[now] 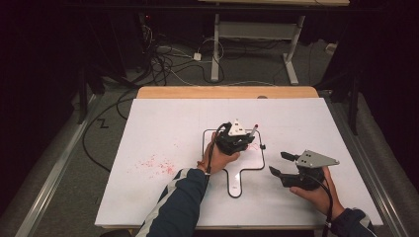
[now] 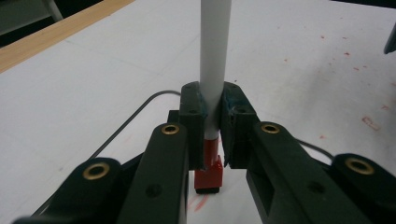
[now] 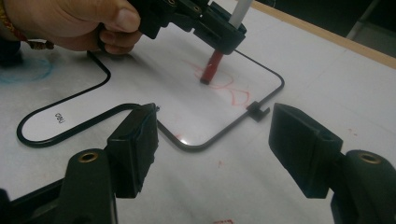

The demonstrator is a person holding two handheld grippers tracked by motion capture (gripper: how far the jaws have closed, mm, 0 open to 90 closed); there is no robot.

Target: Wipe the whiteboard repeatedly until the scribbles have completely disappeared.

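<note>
Wide white table (image 1: 163,128), speckled red left of the black-rimmed paddle-shaped whiteboard (image 1: 247,170). Right gripper (image 1: 276,163) just right of that whiteboard, jaws spread, empty. Left gripper (image 1: 243,140) above it, pinching white red-tipped marker (image 2: 214,70), tip on red scribbles (image 3: 229,88).

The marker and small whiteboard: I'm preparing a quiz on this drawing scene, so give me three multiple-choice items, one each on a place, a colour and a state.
1. Where is the tip of the marker?
A. on the small whiteboard
B. on the wooden table edge
C. in the air above the floor

2. What colour are the scribbles on the whiteboard?
A. blue
B. red
C. green

3. How stands the right gripper?
A. shut on the marker
B. shut on the whiteboard
C. open, holding nothing

Answers: 1 A, the left gripper presses the tip onto the board; 2 B, red lines lie beside the tip; 3 C, its jaws stand apart over the board's corner.
</note>
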